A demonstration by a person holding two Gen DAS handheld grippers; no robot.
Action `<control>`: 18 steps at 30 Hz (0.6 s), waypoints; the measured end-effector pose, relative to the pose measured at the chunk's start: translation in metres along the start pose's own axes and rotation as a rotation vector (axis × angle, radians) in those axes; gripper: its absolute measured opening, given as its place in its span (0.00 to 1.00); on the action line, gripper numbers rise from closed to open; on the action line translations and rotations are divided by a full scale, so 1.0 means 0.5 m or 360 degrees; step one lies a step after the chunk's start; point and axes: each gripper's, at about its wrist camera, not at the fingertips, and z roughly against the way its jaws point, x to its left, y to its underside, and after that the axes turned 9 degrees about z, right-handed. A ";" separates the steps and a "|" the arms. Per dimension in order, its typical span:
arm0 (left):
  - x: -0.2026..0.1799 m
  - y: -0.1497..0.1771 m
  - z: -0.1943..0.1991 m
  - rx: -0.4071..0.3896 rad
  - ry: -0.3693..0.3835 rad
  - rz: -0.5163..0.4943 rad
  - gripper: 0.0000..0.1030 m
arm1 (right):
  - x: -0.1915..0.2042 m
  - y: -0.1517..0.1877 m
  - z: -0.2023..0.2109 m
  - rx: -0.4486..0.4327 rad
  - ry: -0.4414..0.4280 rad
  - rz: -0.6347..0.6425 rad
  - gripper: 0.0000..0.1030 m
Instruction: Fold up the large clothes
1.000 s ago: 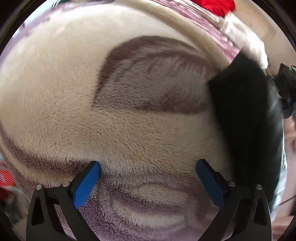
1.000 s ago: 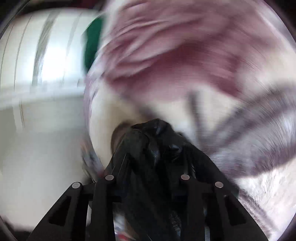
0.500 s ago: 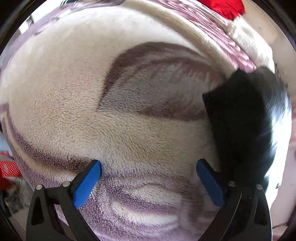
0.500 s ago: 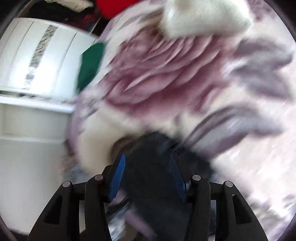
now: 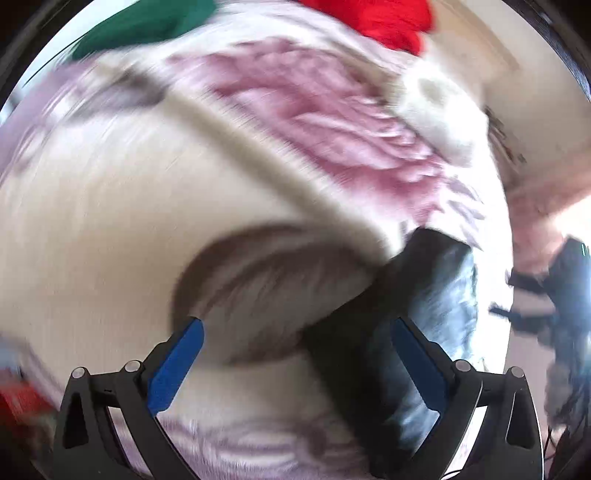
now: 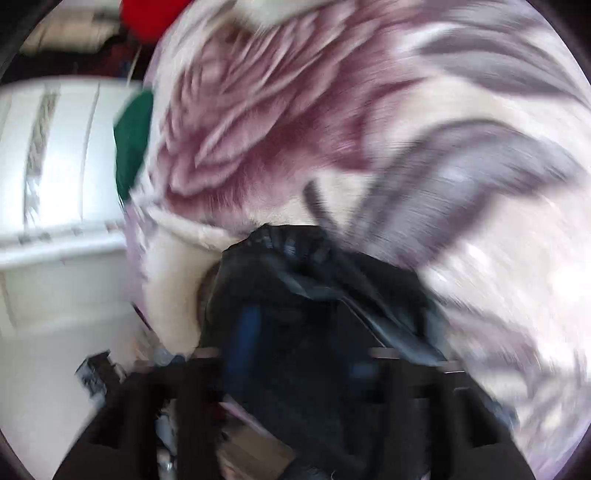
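Observation:
A black garment (image 5: 373, 354) lies on a fluffy cream blanket with purple and pink flower prints (image 5: 122, 229). In the left wrist view my left gripper (image 5: 295, 354) is open with blue pads, hovering over the blanket; the garment's edge lies just inside the right pad (image 5: 417, 365). In the right wrist view the black garment (image 6: 295, 295) is bunched between the fingers of my right gripper (image 6: 303, 350), which is blurred; a blue pad (image 6: 243, 343) shows against the cloth. The jaws appear closed on the garment.
A green cloth (image 5: 147, 22) and a red cloth (image 5: 384, 18) lie at the blanket's far edge, with a white fluffy item (image 5: 439, 118) near them. A white cabinet (image 6: 55, 184) stands to the left in the right wrist view.
The left gripper has pulled back and tilted up, so the garment now reaches between its fingers. The right gripper, partly open half a second ago, now sits in the bunched black garment.

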 end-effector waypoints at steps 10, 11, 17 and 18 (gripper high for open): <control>-0.254 -0.044 -0.184 0.0412 0.0076 -0.0689 1.00 | -0.283 0.385 0.068 -0.0219 -0.0134 -0.0783 0.87; -0.275 -0.043 -0.197 0.0418 0.0094 -0.0750 1.00 | -0.295 0.407 0.042 -0.0226 -0.0191 -0.0813 0.87; -0.318 -0.036 -0.247 0.0464 0.0198 -0.0783 0.33 | -0.304 0.464 -0.098 -0.0291 -0.0400 -0.0933 0.91; -0.315 -0.048 -0.265 0.0483 0.0215 -0.0737 0.33 | -0.296 0.461 -0.119 -0.0326 -0.0411 -0.0925 0.91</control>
